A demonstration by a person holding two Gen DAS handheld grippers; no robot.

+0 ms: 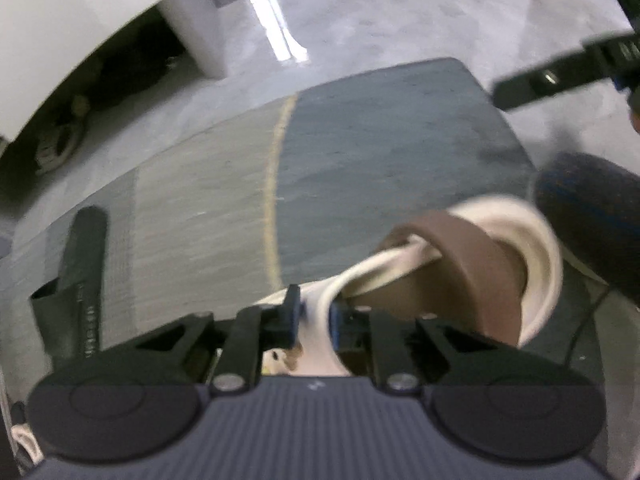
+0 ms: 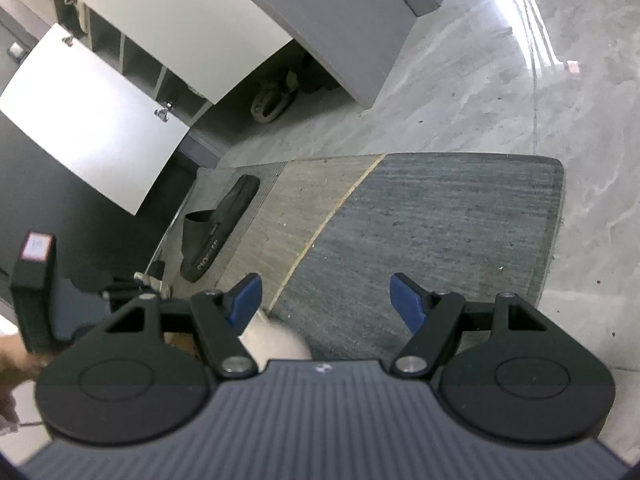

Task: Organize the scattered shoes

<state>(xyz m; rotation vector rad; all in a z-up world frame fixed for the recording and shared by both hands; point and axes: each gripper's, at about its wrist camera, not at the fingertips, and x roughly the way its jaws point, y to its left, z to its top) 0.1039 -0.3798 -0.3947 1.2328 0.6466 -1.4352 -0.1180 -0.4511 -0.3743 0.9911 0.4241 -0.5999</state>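
White capital lettering was seen along the side of the black slide sandal (image 2: pixel 218 226) lying on the mat (image 2: pixel 440 220); it appeared to read "PIONEER", though not with certainty. In the left wrist view the same lettering was too blurred to be read.

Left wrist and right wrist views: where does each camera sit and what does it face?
Left wrist: on the left claw, looking down at the mat; shut on a white-and-brown sandal.
Right wrist: on the right claw, tilted down over the mat; open, empty, a hand at the left edge.
Shared: mat, black slide sandal, floor.
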